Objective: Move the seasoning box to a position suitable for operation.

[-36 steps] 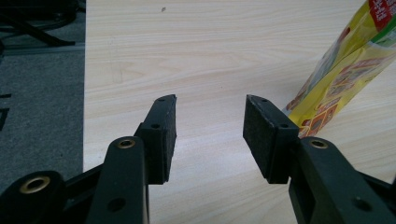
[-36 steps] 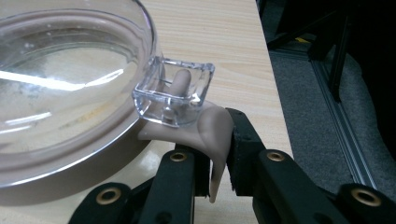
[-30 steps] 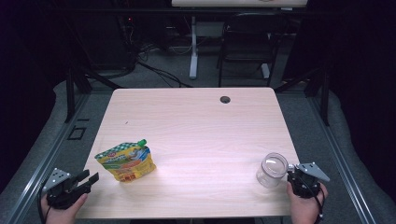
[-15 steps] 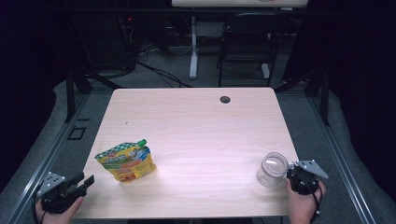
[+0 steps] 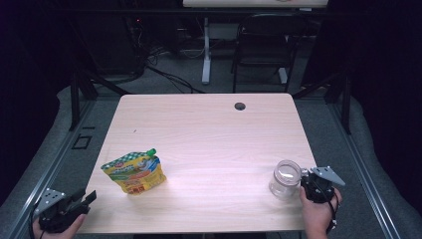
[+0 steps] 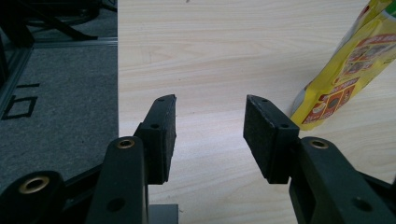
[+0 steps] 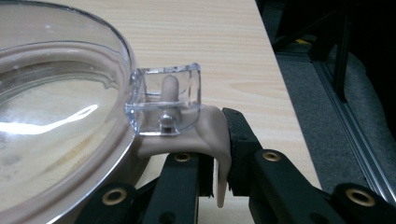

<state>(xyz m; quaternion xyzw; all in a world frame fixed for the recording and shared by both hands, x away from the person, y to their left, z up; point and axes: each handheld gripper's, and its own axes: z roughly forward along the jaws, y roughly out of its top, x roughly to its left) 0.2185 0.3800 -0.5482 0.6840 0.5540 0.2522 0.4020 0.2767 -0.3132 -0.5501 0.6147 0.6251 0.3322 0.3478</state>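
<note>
Right gripper is pinching the beige tab on the clear jar; left gripper hangs wide, pouch just beside.

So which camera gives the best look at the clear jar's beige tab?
The right gripper view: the tab sits close up, pinched in the right gripper. The high view shows the whole jar, too small for it.
</note>
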